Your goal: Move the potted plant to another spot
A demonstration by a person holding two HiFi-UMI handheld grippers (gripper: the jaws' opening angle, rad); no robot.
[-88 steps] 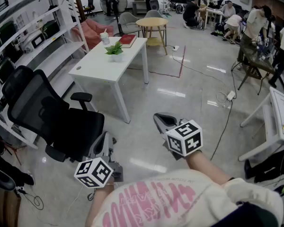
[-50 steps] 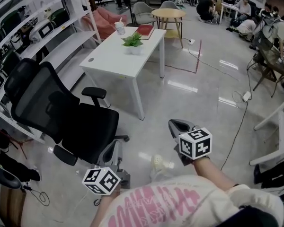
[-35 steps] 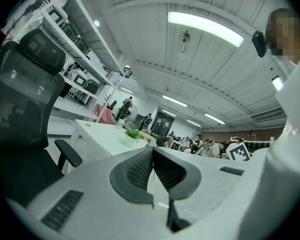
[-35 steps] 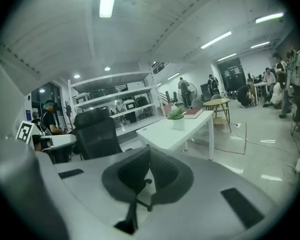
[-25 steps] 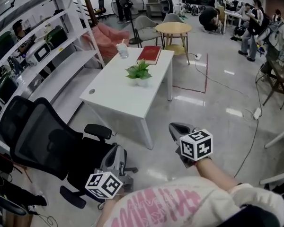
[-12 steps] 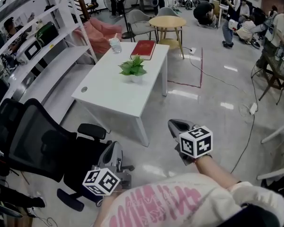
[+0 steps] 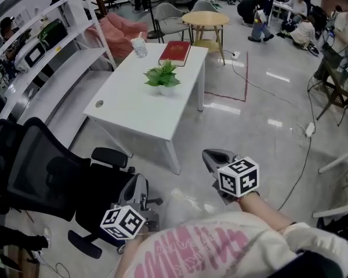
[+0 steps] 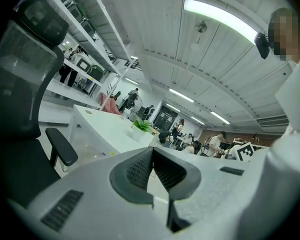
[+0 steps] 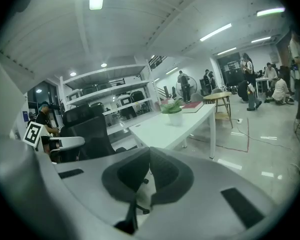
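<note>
The potted plant, green leaves in a small white pot, stands on the far half of a white table ahead of me. It also shows small in the left gripper view and the right gripper view. My left gripper hangs low at the bottom left, over the office chair's seat, shut and empty. My right gripper is held over the floor, short of the table's near corner, shut with nothing in it. Both are well apart from the plant.
A black office chair stands close on my left, beside the table's near end. A red book and a lidded cup lie beyond the plant. White shelving runs along the left. A round wooden table, chairs and people are farther back.
The table and plant have come closer and larger in the head view since the earliest frame. Both grippers have sunk a little and stay shut.
</note>
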